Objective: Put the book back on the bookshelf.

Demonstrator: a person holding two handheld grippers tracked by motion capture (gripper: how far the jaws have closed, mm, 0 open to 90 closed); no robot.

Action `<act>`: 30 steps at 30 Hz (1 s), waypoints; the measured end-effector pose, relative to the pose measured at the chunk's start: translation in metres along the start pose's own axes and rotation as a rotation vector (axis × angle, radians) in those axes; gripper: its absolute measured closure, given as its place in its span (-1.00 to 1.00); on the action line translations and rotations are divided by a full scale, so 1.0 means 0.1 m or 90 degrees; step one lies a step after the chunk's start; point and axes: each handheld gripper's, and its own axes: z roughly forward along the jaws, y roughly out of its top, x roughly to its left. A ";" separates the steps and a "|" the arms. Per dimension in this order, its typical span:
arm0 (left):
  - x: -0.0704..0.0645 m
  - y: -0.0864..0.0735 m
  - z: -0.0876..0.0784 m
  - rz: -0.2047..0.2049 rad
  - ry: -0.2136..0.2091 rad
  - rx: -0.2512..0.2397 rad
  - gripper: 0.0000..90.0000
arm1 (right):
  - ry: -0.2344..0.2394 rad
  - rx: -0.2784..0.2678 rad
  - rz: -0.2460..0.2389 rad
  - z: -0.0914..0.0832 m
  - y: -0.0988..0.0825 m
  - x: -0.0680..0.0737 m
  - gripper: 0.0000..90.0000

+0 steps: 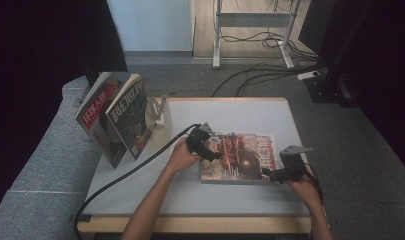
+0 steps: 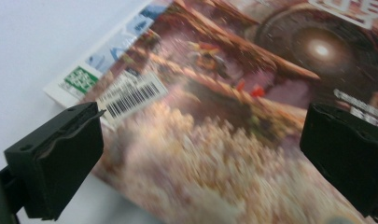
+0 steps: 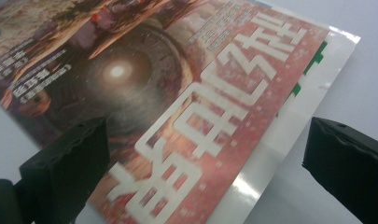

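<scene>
With the magazine [image 1: 238, 156] lying flat on the tabletop [image 1: 230, 112], both the left hand-held gripper [image 1: 206, 145] and right hand-held gripper [image 1: 282, 172] hover wide open, empty, and should slide under opposite edges together.

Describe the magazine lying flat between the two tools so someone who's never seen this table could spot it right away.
On the white table, look toward the near right part, between the left tool and the right tool. The flat magazine has a reddish cover with a dark glowing sphere and large white characters. Unlike the two standing magazines at the table's far left, it lies flat.
</scene>
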 end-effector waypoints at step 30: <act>0.30 -0.01 0.25 -0.027 0.028 0.003 -1.00 | -0.010 0.030 -0.007 -0.04 -0.24 0.10 -1.00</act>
